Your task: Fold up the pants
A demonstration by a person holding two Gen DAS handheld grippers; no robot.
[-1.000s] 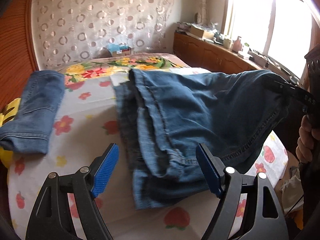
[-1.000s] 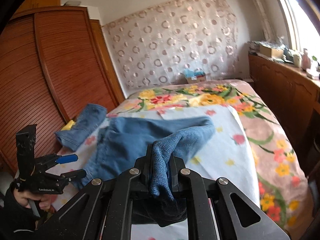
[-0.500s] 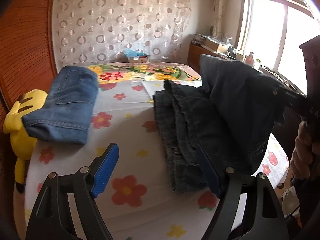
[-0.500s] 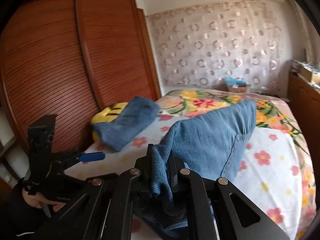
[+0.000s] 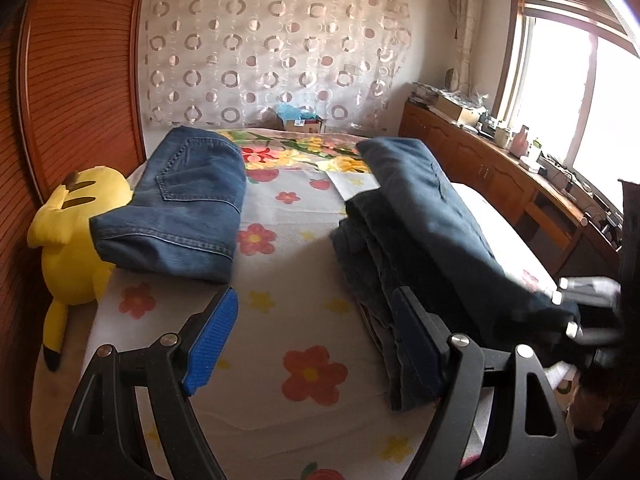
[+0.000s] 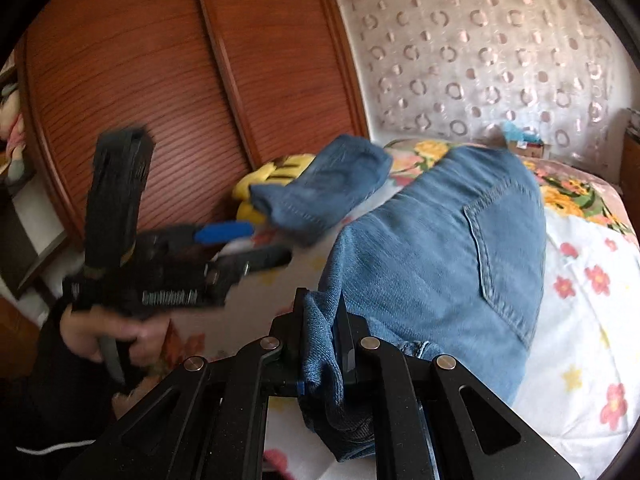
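1. The right tongs (image 6: 320, 340) are clamped on a bunched edge of the pants (image 6: 440, 260), which lie doubled over near the right edge of the bed (image 5: 280, 320), their end draped toward the foot edge. The bite looks narrow; a sideways tug could pull the denim free and let the top layer slump.
2. The left tongs (image 5: 316, 340) stand apart and hold nothing, hovering above the foot edge of the bed. With only one corner held, the fold may land skewed, its edges not matching.
3. The layers beneath look rumpled and uneven along their left side; laying more cloth over them would lock in the creases.
4. A second folded pair of jeans (image 5: 180, 208) rests toward the left edge, against a yellow plush toy (image 5: 76, 232). A wide swing leftward could catch and disturb it.
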